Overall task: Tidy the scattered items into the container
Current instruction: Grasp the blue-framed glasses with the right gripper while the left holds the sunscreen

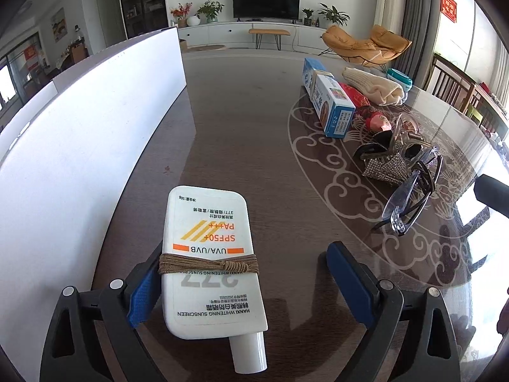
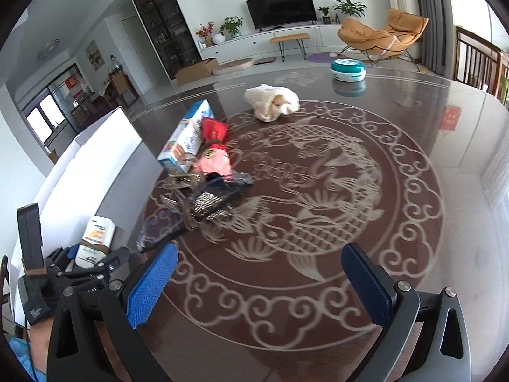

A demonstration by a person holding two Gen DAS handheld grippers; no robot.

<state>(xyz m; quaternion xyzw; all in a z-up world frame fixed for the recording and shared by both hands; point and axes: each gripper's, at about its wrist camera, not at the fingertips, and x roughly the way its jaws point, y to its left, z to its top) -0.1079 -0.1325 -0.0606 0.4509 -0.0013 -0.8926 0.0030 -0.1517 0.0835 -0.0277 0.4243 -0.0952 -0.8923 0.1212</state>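
Between left tongs (image 1: 245, 289), spread wide: sunscreen tube (image 1: 210, 254) flat on tabletop (image 1: 254, 146), cord band around middle, one pad touching its side, other well clear; not gripped. White container (image 1: 79, 146) just beside. Tube judged light, smooth plastic, slightly squashy, slippery; best taken across flat body near band, not by cap. Right tongs (image 2: 259, 283) spread, nothing between, above bare tabletop; glasses (image 2: 165, 226), judged fragile, ahead toward left.
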